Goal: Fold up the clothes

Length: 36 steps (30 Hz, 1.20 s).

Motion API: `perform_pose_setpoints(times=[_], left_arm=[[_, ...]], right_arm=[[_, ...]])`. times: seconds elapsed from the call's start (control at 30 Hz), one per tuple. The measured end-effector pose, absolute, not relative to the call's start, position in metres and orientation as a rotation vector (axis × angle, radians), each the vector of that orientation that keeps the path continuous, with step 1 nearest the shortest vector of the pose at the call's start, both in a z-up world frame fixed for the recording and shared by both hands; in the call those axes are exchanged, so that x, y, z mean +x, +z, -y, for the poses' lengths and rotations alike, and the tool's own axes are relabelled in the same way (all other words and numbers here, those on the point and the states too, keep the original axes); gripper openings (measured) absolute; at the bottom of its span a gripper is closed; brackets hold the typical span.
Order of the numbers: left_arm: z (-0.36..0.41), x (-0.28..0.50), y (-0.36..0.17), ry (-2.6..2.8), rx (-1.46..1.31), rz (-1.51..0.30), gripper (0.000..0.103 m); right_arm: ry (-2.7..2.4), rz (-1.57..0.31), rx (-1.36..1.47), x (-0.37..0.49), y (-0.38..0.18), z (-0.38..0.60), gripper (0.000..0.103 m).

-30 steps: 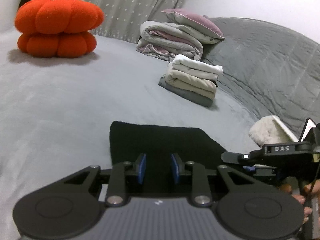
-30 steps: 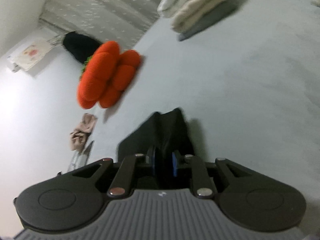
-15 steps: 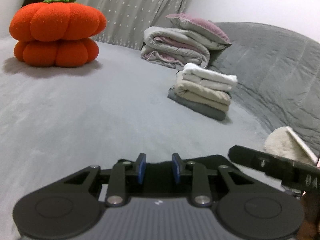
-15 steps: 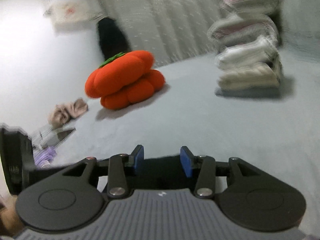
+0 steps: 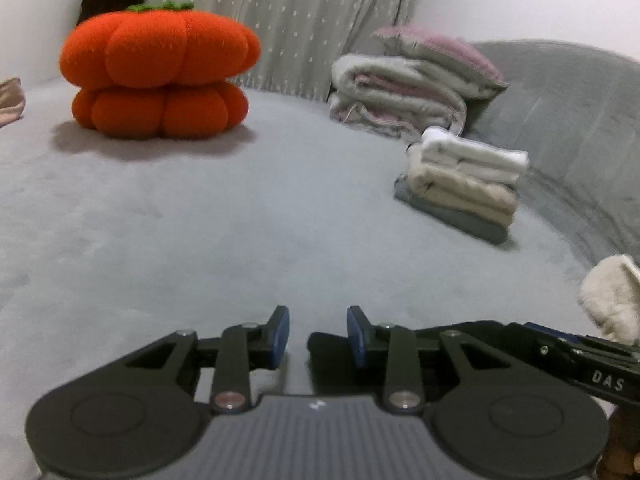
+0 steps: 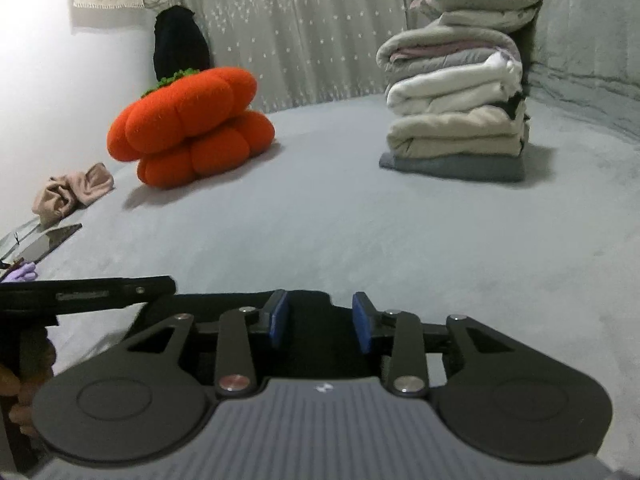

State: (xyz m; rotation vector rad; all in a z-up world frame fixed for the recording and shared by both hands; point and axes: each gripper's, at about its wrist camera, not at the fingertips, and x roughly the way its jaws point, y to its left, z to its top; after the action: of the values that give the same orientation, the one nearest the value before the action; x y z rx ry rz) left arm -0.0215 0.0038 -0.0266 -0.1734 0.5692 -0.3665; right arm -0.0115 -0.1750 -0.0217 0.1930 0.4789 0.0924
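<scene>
A black garment (image 6: 312, 312) lies flat on the grey bed (image 6: 360, 232), right under both grippers. In the right wrist view my right gripper (image 6: 320, 320) hovers over it, jaws closing, the pads still apart with black cloth showing in the gap and nothing pinched. In the left wrist view my left gripper (image 5: 318, 336) sits at the garment's (image 5: 324, 350) left edge, jaws opening, mostly bare bed between the pads. Each gripper shows in the other's view: the right gripper (image 5: 560, 356) low right, the left gripper (image 6: 80, 292) low left.
A stack of folded clothes (image 6: 456, 132) stands ahead on the right, with rolled blankets and a pillow (image 6: 460, 28) behind it. An orange pumpkin cushion (image 6: 188, 120) sits to the left. A pink cloth (image 6: 72, 192) and a tablet (image 6: 48, 240) lie far left. A cream fluffy item (image 5: 612, 296) is at the right.
The right gripper has rolled upright and let go of the raised black fold. Both views have tipped up, so the garment now shows only at the fingertips. The left gripper has slid toward its left edge.
</scene>
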Motion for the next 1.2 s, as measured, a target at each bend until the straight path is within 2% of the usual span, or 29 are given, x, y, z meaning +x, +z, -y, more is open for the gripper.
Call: perform_pose_setpoints(times=[0.13, 0.2, 0.47, 0.77, 0.97, 1.2], left_arm=[[-0.002, -0.047, -0.020, -0.427, -0.147, -0.546, 0.038], [0.001, -0.058, -0.024, -0.444, -0.115, -0.549, 0.045], [-0.028, -0.098, -0.047, -0.423, -0.134, -0.623, 0.051], [-0.053, -0.121, -0.048, -0.400, -0.215, -0.677, 0.053], [-0.062, -0.130, -0.044, -0.397, -0.275, -0.716, 0.059], [-0.078, -0.125, -0.041, -0.411, -0.467, -0.720, 0.057]], right_arm=[[0.125, -0.458, 0.156, -0.031, -0.010, 0.165, 0.036], [0.148, -0.467, 0.124, -0.039, -0.009, 0.157, 0.036], [0.140, -0.534, 0.106, -0.062, -0.018, 0.162, 0.039], [0.077, -0.632, 0.112, -0.086, -0.026, 0.180, 0.041], [0.096, -0.685, 0.291, -0.093, -0.021, 0.201, 0.052], [0.168, -0.711, 0.735, -0.090, -0.021, 0.236, 0.050]])
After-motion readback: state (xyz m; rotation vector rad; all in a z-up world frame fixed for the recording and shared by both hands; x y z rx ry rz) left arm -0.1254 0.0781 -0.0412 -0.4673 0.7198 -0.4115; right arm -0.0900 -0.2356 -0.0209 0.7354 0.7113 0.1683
